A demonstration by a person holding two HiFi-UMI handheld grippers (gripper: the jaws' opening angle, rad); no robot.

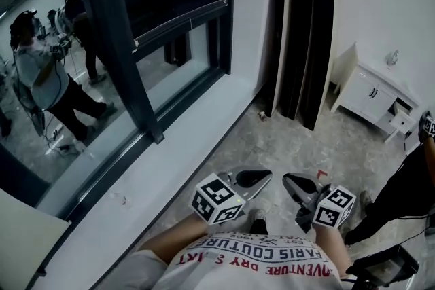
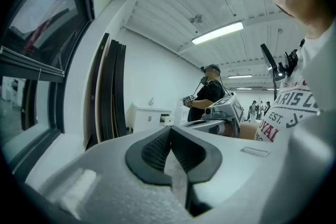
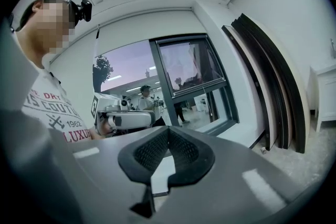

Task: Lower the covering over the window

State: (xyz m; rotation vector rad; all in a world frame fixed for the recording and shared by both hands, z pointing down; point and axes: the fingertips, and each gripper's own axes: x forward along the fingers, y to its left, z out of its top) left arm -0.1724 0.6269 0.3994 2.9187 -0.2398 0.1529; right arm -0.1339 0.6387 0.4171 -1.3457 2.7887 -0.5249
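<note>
The window [image 1: 170, 24] with its dark frame fills the upper left of the head view, above a white sill [image 1: 170, 166]. A thin pale bar [image 1: 180, 20] crosses the pane, and the glass above it looks darker. The same bar [image 3: 202, 86] shows in the right gripper view, with a thin cord [image 3: 97, 52] hanging on the wall beside the window. My left gripper [image 1: 262, 176] and right gripper [image 1: 292, 181] are low in front of my body, tips facing each other, well away from the window. Both are shut with nothing in them, as seen up close on the left gripper [image 2: 169, 131] and right gripper [image 3: 168, 131].
Dark panels [image 1: 299, 30] lean against the wall past the window. A white cabinet [image 1: 370, 95] stands at the right with a drawer pulled out. A small can [image 1: 263, 116] lies on the floor. A person in black [image 1: 401, 193] stands close on my right. The glass reflects people.
</note>
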